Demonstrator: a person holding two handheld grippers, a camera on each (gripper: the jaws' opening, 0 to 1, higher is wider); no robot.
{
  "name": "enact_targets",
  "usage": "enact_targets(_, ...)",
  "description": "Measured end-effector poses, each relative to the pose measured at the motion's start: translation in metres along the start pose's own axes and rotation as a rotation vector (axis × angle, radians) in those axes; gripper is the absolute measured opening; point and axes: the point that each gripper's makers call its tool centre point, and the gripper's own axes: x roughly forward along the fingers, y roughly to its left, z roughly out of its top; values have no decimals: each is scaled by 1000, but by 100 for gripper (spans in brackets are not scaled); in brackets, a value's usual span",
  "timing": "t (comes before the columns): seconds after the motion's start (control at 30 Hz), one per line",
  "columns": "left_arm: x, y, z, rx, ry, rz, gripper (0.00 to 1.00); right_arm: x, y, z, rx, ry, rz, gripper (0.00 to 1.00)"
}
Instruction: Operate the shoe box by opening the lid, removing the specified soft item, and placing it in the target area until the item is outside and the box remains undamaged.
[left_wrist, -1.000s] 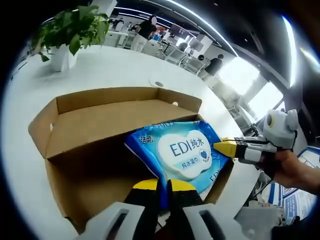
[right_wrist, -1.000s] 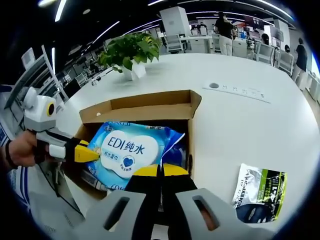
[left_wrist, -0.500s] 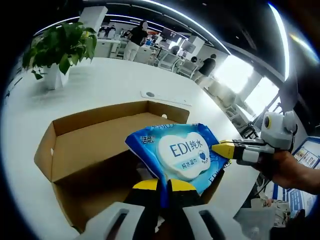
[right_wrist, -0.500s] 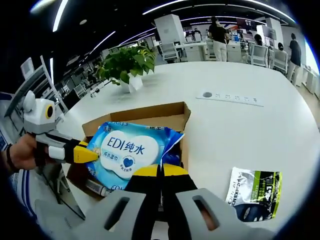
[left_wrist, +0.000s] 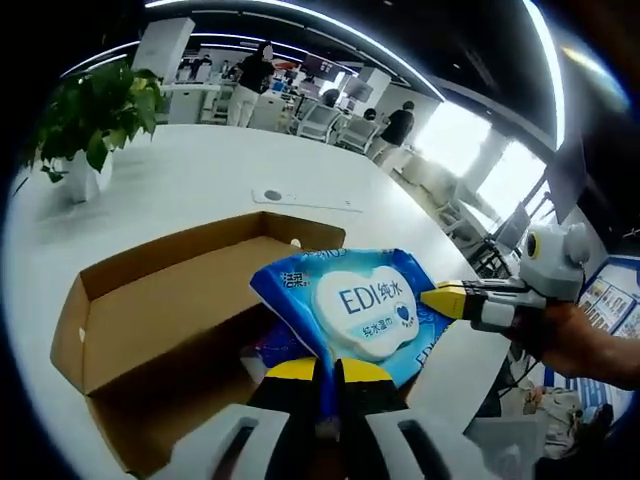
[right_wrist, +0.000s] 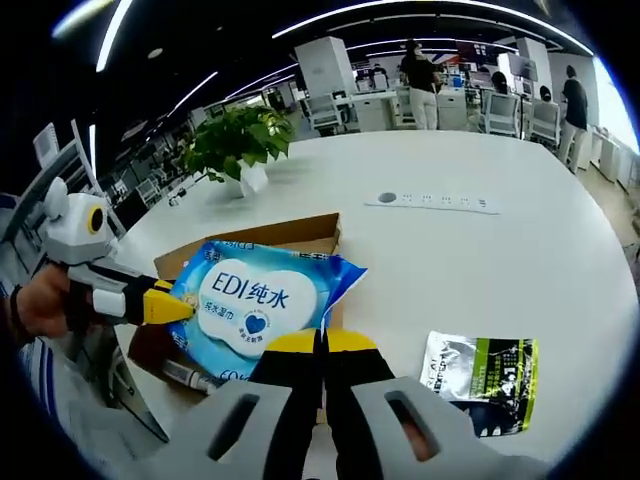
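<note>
A blue wet-wipes pack (left_wrist: 362, 308) with a white label hangs above the open cardboard shoe box (left_wrist: 150, 300). My left gripper (left_wrist: 326, 372) is shut on the pack's near edge, yellow tips pressed together. Coming in from the right, my right gripper (left_wrist: 446, 297) pinches the pack's far side. In the right gripper view the same pack (right_wrist: 248, 304) is held over the box (right_wrist: 300, 234); my right gripper (right_wrist: 321, 343) is shut on its edge and the left gripper (right_wrist: 172, 301) grips it from the left. The pack hides much of the box's inside.
A black and green pouch (right_wrist: 480, 369) lies on the white table (right_wrist: 480, 260) to the right of the box. A potted plant (right_wrist: 236, 141) and a power strip (right_wrist: 436, 203) sit farther back. People and desks stand beyond. Another item (left_wrist: 266, 348) lies in the box.
Both grippers have raised the wipes pack, so the box now sits lower and farther beneath it. The grip on the pack is unchanged.
</note>
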Motion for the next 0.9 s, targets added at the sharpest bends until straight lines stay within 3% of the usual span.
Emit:
enact_targets(0.47,26,-44,5,71,36,-61,5,-34,-42,-9,50,-30,-68,0)
enact_targets(0.9,50,-82,1,125,80,-111,5,-65,-77,-30,111,-45,-126,0)
